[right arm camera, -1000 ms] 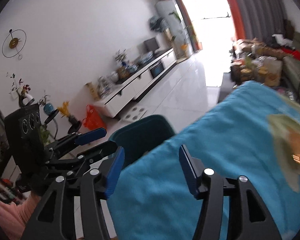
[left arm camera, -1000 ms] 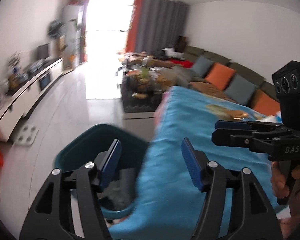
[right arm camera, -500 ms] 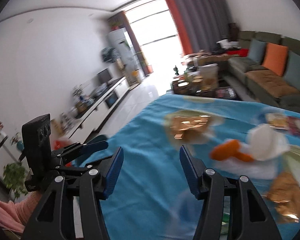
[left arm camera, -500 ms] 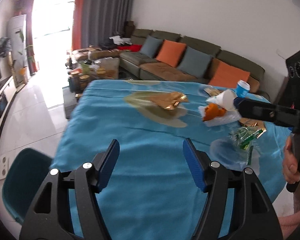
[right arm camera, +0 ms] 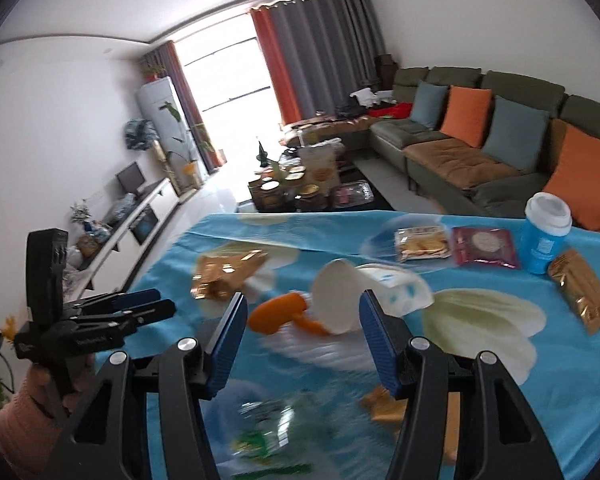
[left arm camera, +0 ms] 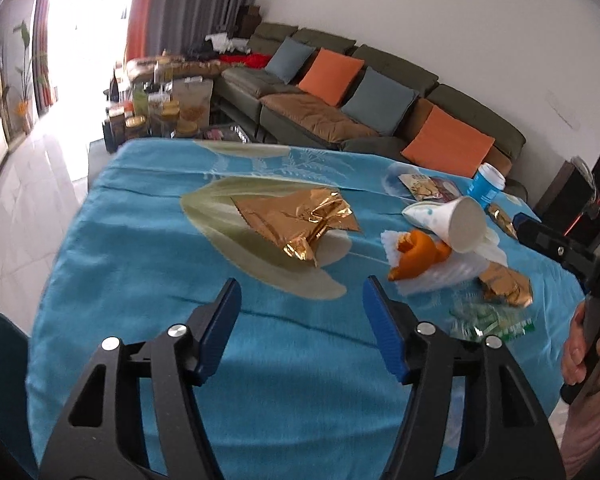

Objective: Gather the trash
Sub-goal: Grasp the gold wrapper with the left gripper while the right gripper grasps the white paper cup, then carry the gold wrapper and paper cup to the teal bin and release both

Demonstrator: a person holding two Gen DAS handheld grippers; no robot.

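Note:
Trash lies on the blue tablecloth (left arm camera: 132, 280): a crumpled gold foil bag (left arm camera: 300, 220) (right arm camera: 224, 272), an orange peel (left arm camera: 418, 254) (right arm camera: 278, 314) on white tissue (left arm camera: 440, 276), a tipped white paper cup (left arm camera: 456, 222) (right arm camera: 340, 296), a green wrapper (left arm camera: 492, 320) (right arm camera: 260, 436) and a small gold wrapper (left arm camera: 504, 284). My left gripper (left arm camera: 300, 284) hovers over bare cloth short of the gold bag, its jaws closing with nothing between them. My right gripper (right arm camera: 303, 298) stands open just before the peel and cup, holding nothing.
A blue lidded cup (right arm camera: 546, 236), two snack packets (right arm camera: 422, 244) and a gold pouch (right arm camera: 580, 292) lie at the table's far right. A teal bin (left arm camera: 0, 360) stands off the table's left corner. A sofa (left arm camera: 340, 120) and a cluttered coffee table (right arm camera: 300, 188) lie beyond.
Both grippers have swung right, away from the teal bin and onto the table. The trash pile now lies close ahead of them.

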